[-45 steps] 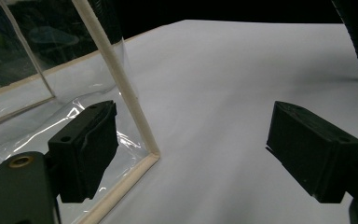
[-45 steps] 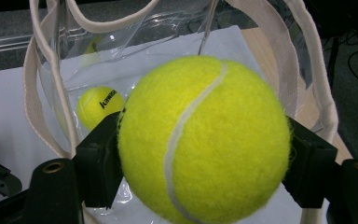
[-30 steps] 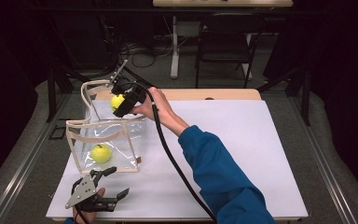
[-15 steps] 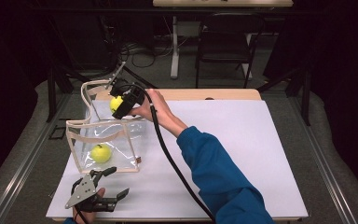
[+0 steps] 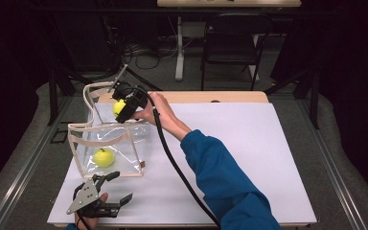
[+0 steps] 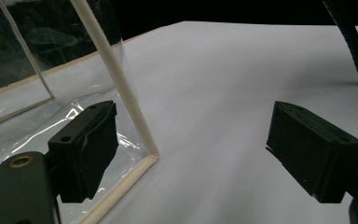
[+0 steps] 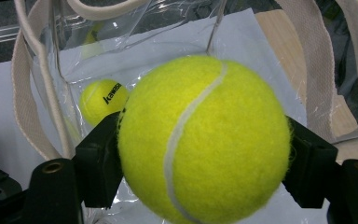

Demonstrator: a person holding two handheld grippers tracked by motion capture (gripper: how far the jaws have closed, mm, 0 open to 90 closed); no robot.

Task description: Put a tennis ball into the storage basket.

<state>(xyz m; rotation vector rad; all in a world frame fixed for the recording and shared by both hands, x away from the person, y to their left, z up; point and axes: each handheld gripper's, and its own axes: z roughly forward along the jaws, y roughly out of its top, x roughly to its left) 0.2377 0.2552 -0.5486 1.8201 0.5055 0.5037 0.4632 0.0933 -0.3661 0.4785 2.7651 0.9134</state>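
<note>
Nearest the person, at the table's (image 5: 268, 158) near-left edge, the left gripper (image 5: 109, 190) rests low with its jaws spread wide and nothing between them; in the left gripper view the near corner of the bag (image 6: 135, 116) stands just beside the left jaw, which suggests this hand is parked there to steady or catch the bag if it tips, not to grasp anything yet.

Just beyond it stands the clear bag (image 5: 79, 148), upright on the white sheet with its cream trim and handles up and its mouth open to the top (an upright, open mouth is what lets a ball be dropped in from above); one ball (image 5: 104, 157) already lies on its floor, toward the near side.

Farther back, over the bag's far rim, the right gripper (image 5: 122, 109) is reached across from the right on a blue sleeve (image 5: 225, 182); its jaws are clamped on a second ball (image 7: 204, 140), one pad on each flank, so the ball sits squarely across them and cannot roll out.

The right gripper view looks down past that held ball into the bag's mouth, with the first ball (image 7: 103, 100) below; held above the opening, it seems ready for release once it is well clear of the handles.
</note>
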